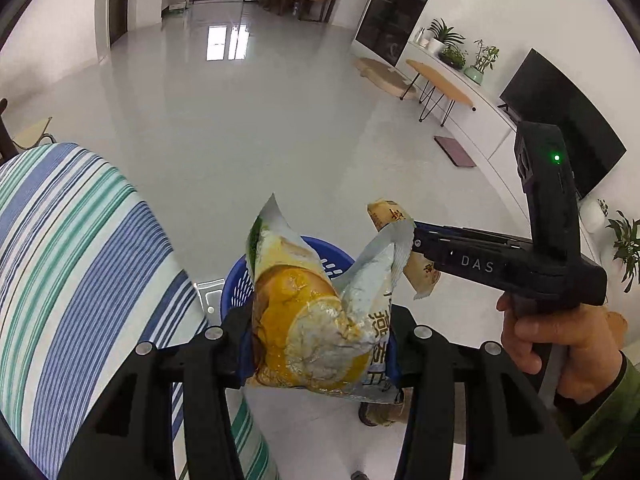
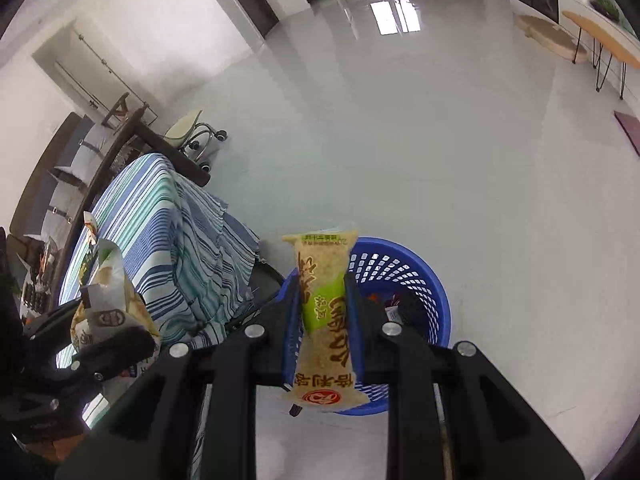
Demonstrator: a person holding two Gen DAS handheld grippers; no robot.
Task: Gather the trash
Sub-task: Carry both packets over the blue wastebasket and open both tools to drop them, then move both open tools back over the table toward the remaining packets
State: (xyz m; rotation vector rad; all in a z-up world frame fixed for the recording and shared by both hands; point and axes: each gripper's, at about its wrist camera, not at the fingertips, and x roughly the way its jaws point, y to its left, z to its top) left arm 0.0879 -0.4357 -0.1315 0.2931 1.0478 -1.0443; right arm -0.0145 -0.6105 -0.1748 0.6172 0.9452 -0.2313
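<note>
My left gripper [image 1: 320, 344] is shut on a crumpled yellow and white snack bag [image 1: 316, 320], held above the blue plastic trash basket [image 1: 320, 252] on the floor. My right gripper [image 2: 322, 304] is shut on a tan and green snack packet [image 2: 324, 312], held upright over the near rim of the same blue basket [image 2: 416, 280], which has some trash inside. In the left wrist view the right gripper [image 1: 416, 244] comes in from the right with its packet [image 1: 390, 216]. In the right wrist view the left gripper [image 2: 100, 332] and its bag [image 2: 108, 300] are at the left.
A table under a blue, green and white striped cloth [image 1: 68, 264] stands left of the basket; it also shows in the right wrist view [image 2: 168, 232]. A wheeled stool [image 2: 192, 132] stands beyond it. A TV [image 1: 560, 120], plants and a wooden side table [image 1: 440, 80] line the right wall.
</note>
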